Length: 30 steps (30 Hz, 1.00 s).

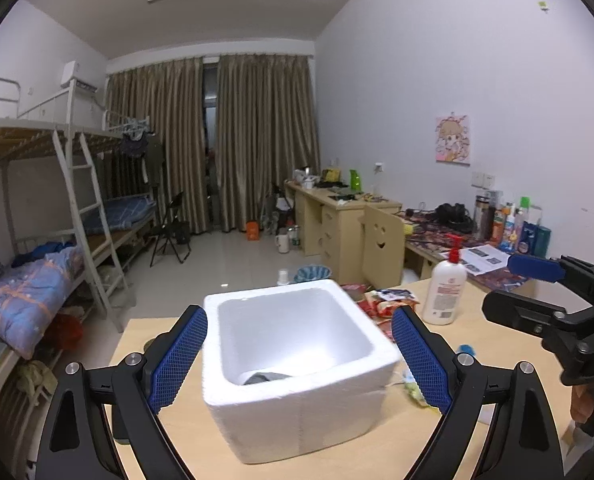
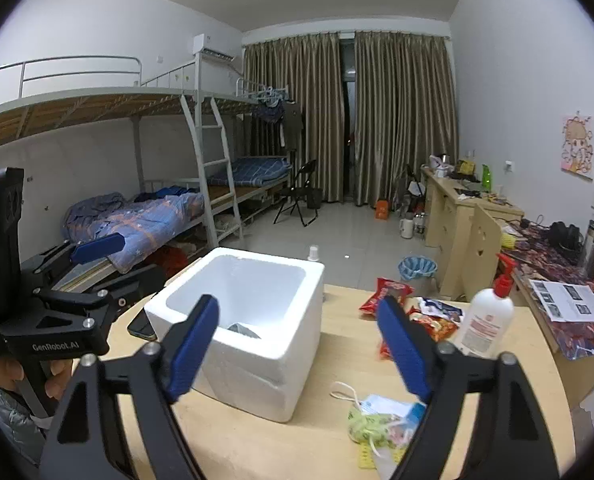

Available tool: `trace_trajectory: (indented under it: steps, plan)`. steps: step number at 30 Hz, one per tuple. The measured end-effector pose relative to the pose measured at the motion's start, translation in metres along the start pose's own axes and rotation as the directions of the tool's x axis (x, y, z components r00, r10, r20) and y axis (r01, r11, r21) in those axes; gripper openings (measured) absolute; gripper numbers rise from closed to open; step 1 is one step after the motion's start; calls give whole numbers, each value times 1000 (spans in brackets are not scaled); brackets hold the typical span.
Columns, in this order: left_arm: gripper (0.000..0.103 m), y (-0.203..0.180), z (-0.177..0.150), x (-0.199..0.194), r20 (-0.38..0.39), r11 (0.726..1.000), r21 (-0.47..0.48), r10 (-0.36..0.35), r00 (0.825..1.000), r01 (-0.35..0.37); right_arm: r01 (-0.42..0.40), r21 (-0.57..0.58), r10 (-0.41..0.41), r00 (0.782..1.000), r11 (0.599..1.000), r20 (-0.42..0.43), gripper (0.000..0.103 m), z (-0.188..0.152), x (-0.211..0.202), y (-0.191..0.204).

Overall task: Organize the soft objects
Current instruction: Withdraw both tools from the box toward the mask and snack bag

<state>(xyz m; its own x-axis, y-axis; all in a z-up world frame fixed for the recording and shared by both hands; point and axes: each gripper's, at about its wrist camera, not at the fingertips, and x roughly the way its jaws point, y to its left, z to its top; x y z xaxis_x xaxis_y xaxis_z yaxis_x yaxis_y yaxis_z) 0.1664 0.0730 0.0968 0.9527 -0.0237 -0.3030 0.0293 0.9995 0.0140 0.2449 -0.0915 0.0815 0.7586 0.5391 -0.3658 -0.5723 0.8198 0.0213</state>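
Observation:
A white foam box (image 1: 297,420) stands on the pale wooden table (image 2: 337,360). A grey cloth (image 2: 243,330) lies at its bottom. My left gripper (image 1: 300,314) is open and holds nothing. From its own camera the box fills the gap between its blue pads; in the right wrist view it hangs off the box's left side, apart from it. My right gripper (image 2: 297,303) is open and holds nothing, just short of the box's near corner. A green soft pouch with a paper tag (image 2: 373,426) lies on the table by its right finger.
Red snack bags (image 2: 385,294) and a white pump bottle (image 2: 485,320) stand right of the box. A dark phone (image 2: 141,326) lies at its left. Behind the table are a desk, a chair, a bin on the floor and bunk beds along the left wall.

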Motion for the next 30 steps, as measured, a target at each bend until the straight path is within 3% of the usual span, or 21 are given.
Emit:
trace_trajectory:
  steps: [6,17,22,30]
  plan:
    - [100,-19,-1,-27,43,1000,-14,-24,999,25,27,17,-28,998,999,58,103,-9,-35,-8]
    - [103,-53,-18,-64,85,997,-8,-82,993,83,82,29,-85,993,996,87,103,-38,-74,-17]
    - [103,-63,-30,-67,87,996,-21,-81,993,83,121,32,-124,985,992,116,103,-52,-89,-21]
    - [103,-82,-56,-51,92,984,-15,-178,980,180,171,39,-175,977,984,125,103,-74,-98,-33]
